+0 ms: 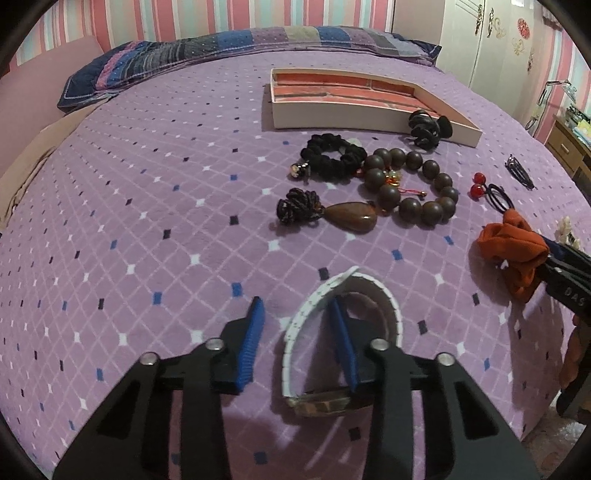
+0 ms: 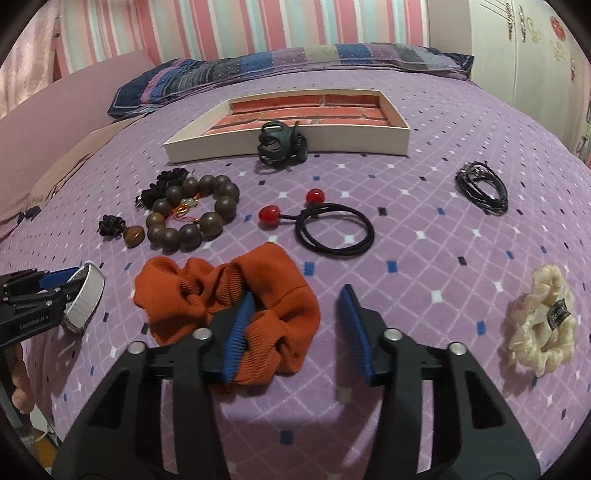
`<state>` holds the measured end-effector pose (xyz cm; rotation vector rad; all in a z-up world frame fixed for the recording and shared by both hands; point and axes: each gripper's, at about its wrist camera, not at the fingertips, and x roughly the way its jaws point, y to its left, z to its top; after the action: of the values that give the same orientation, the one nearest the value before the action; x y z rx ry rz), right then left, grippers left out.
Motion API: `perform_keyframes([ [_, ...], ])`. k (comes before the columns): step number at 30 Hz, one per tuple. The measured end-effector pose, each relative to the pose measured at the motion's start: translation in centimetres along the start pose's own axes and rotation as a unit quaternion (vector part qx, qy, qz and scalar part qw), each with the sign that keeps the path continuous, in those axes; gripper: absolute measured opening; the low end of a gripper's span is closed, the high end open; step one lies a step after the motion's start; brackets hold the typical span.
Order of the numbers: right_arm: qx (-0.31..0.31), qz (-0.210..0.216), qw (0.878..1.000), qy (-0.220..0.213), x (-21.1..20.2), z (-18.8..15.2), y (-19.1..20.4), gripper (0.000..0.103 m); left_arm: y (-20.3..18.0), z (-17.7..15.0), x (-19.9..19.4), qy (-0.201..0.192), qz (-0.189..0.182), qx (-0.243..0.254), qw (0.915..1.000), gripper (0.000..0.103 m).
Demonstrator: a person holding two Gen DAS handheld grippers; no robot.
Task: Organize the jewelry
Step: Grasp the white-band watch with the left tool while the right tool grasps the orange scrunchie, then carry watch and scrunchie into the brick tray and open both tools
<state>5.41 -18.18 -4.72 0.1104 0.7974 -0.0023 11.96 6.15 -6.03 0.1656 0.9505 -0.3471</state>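
My left gripper [image 1: 297, 314] is open on the purple bedspread. Its right finger sits inside the loop of a white-strap watch [image 1: 314, 314]; the left finger is outside it. My right gripper [image 2: 299, 299] is open, its left finger resting in the folds of an orange scrunchie [image 2: 273, 291]. The scrunchie also shows in the left wrist view [image 1: 517, 251]. A white tray with a brick-pattern floor [image 2: 354, 138] lies further back. Dark wooden beads [image 1: 410, 184], a black scrunchie [image 1: 328, 157], a brown pendant [image 1: 351, 218] and a black hair claw [image 2: 280, 146] lie in front of it.
A black hair tie with red balls [image 2: 332, 225], a black cord bracelet [image 2: 484, 188] and a cream scrunchie [image 2: 543, 328] lie on the bedspread [image 2: 424, 240]. A patchwork pillow [image 2: 295, 62] lies at the head. A white wardrobe [image 1: 480, 33] stands on the right.
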Motion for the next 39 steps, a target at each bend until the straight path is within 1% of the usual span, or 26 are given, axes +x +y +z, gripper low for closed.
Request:
perform_keyframes([
  [2,-0.009,0.004,1.0,-0.003,0.0,-0.1,0.3,0.036,-0.1,0.0,0.0,0.0,0.0,0.0,1.0,0.032],
  [3,-0.012,0.006,1.0,-0.004,0.0,-0.1,0.4,0.034,-0.1,0.0,-0.1,-0.001,-0.001,-0.002,1.0,0.03],
  [4,-0.017,0.006,1.0,-0.006,0.1,-0.2,0.6,0.033,-0.1,-0.1,-0.1,-0.001,-0.004,-0.004,1.0,0.026],
  [5,-0.023,0.004,1.0,-0.008,0.1,-0.2,0.7,0.031,-0.3,-0.1,-0.1,-0.001,-0.005,-0.005,1.0,0.025],
  [9,-0.032,0.007,0.999,-0.013,0.2,-0.3,0.9,0.027,-0.7,-0.2,-0.3,-0.004,0.006,-0.004,1.0,0.023],
  [11,-0.041,0.008,0.999,-0.017,0.2,-0.3,1.1,0.023,-0.9,-0.3,-0.4,-0.007,0.009,-0.003,0.9999,0.02],
  [17,-0.054,0.019,0.998,-0.026,0.0,-0.4,1.1,0.017,-1.1,-0.5,-0.7,-0.014,0.017,-0.008,0.9997,0.016],
  [21,-0.057,0.028,0.997,-0.032,-0.3,-0.3,0.7,0.015,-1.4,-0.6,-1.0,-0.021,0.025,-0.01,0.9994,0.013],
  [26,-0.062,0.034,0.996,-0.047,-1.0,0.0,0.2,0.014,-1.5,-0.7,-1.4,-0.03,0.032,-0.025,0.9987,0.01],
  [31,-0.063,0.038,0.995,-0.063,-1.7,0.3,-0.6,0.014,-1.4,-0.5,-2.1,-0.046,0.039,-0.04,0.9974,0.009],
  [39,-0.06,0.036,0.994,-0.086,-2.4,1.7,-2.0,0.014,-2.6,0.7,-2.6,-0.065,0.047,-0.04,0.996,0.008],
])
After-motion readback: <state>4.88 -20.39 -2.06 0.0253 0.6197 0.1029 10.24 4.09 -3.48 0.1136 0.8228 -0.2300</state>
